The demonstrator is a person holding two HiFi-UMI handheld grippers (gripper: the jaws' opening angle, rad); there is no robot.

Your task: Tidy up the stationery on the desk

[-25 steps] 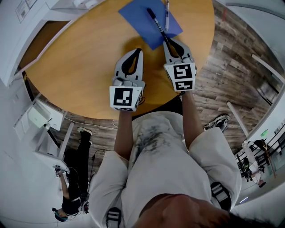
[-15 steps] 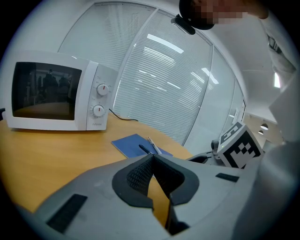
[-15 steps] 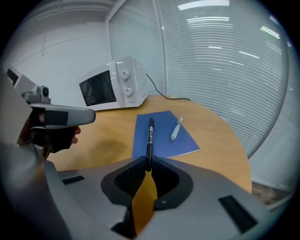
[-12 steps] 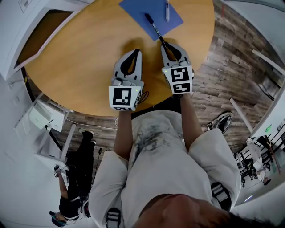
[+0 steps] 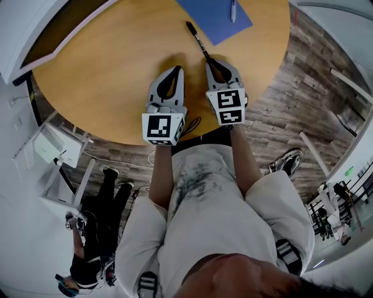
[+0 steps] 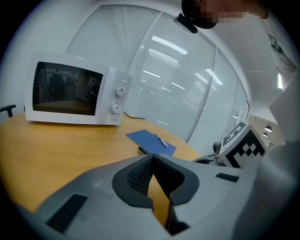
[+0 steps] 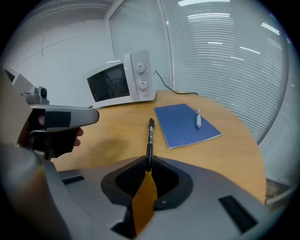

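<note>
My right gripper (image 5: 211, 61) (image 7: 147, 162) is shut on the near end of a black pen (image 5: 197, 39) (image 7: 150, 137). The pen sticks out ahead of the jaws, over bare wood just short of a blue notebook (image 5: 217, 17) (image 7: 185, 124). A white pen (image 5: 233, 9) (image 7: 198, 117) lies on that notebook. My left gripper (image 5: 176, 71) (image 6: 152, 157) hovers beside the right one, to its left, shut with nothing between its fingers. From the left gripper view the notebook (image 6: 152, 140) and white pen (image 6: 161, 139) lie ahead to the right, and the black pen's tip (image 6: 142, 150) peeks out.
All this is on a round wooden table (image 5: 105, 75). A white microwave (image 6: 71, 92) (image 7: 121, 82) stands at its far side with a cable behind it. White furniture (image 5: 55, 148) and another person (image 5: 96, 233) are on the floor to the left, below the table's edge.
The right gripper has drawn the black pen back off the blue notebook, toward me and slightly left. The left gripper has stayed almost still.
</note>
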